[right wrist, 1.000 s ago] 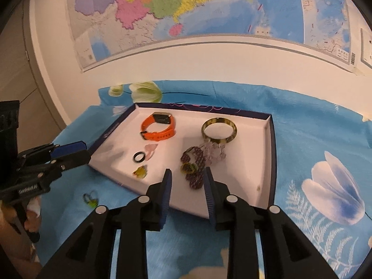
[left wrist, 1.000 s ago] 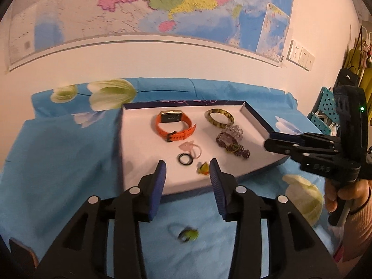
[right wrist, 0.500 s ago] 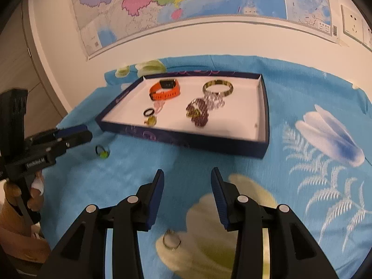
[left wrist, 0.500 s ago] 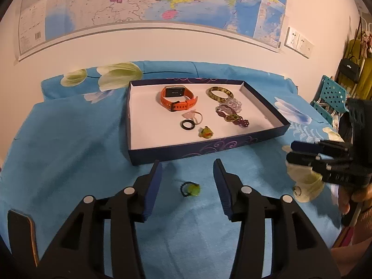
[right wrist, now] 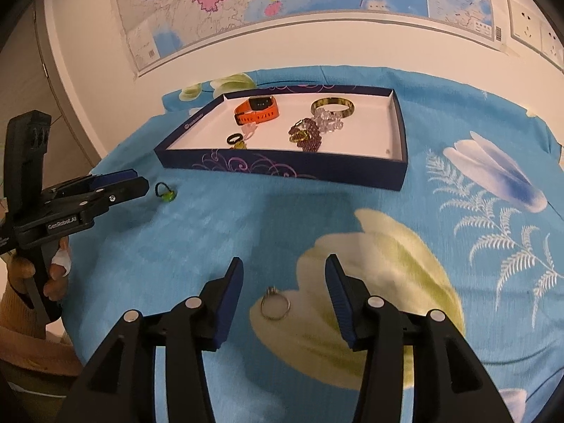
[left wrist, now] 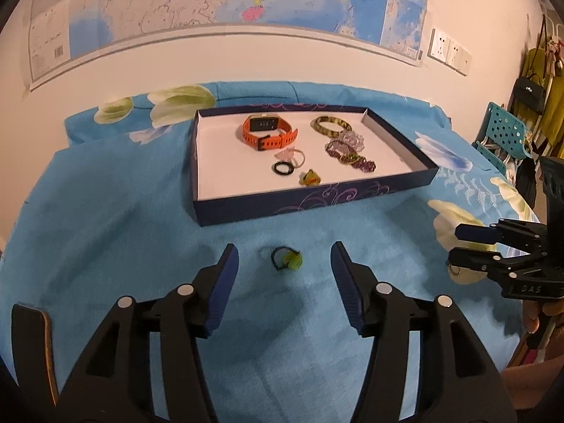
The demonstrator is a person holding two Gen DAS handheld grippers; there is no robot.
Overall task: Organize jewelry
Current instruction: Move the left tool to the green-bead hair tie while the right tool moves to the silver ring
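Note:
A dark blue tray [left wrist: 317,200] [right wrist: 282,171] with a white floor holds an orange watch [left wrist: 269,131], a brown bangle [left wrist: 331,124], purple bead bracelets [left wrist: 349,153], a black ring [left wrist: 282,168] and a yellow-green piece [left wrist: 309,178]. On the blue cloth in front of it lies a ring with a green stone [left wrist: 287,259] [right wrist: 165,192]. My left gripper [left wrist: 284,278] hangs over it, jaws opening, the ring between them untouched. A thin silver ring [right wrist: 275,305] lies on a pale flower print. My right gripper [right wrist: 283,290] straddles it, jaws opening, pads apart from it.
The flowered blue cloth [right wrist: 458,229] covers the whole surface up to a white wall with a map [left wrist: 229,0]. A teal chair [left wrist: 504,137] and hanging bags stand at the far right. A person's hand [right wrist: 53,268] holds the left gripper's handle.
Both grippers have drawn back from the tray and sunk toward the cloth. Each now stands wider, the left over the green-stone ring, the right over the silver ring.

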